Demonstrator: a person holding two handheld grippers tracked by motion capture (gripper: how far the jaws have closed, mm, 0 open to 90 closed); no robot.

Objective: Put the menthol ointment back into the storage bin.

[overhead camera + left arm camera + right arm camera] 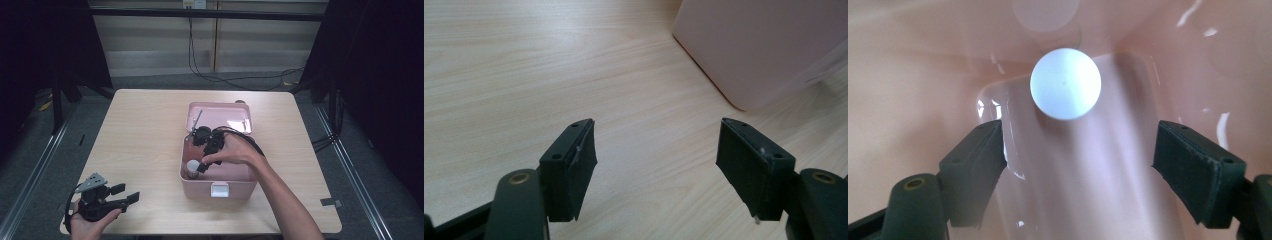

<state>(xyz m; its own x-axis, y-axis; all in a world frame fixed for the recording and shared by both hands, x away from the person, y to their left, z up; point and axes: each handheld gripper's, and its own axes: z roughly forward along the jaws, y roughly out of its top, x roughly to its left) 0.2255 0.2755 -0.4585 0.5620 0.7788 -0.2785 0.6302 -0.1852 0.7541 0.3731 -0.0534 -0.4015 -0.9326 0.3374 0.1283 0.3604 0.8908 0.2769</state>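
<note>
right gripper (pixel 202 167): your right hand has it inside the pink box (pixel 218 191), pointing down at the left end of the box floor. Jaws spread wide, nothing between the pads.
white-capped bottle (pixel 1065 83): in the right gripper view it stands just ahead of your open jaws, roughly centred on the gap, beyond the tips and not between them. You're looking straight down on its round white cap. Touching neither pad.
bottle in box: in the high view the bottle (pixel 192 166) sits at the box's near-left corner, right beside your right gripper's tips. Body looks dark or brownish under the cap; can't tell more.
pink box: open, lid (pixel 220 117) tipped back on the far side, white latch on the near wall. Sits right of centre on the wooden table (pixel 140 135).
left gripper (pixel 129 196): your left hand rests it at the near-left corner of the table, well apart from the box. Jaws wide open, empty, only bare tabletop between them in the left gripper view (pixel 656 170). Box corner (pixel 764 50) shows ahead and to the right of the jaws there.
labels/writing: none readable on the cap, box or latch; the bottle's side is too small to tell.
</note>
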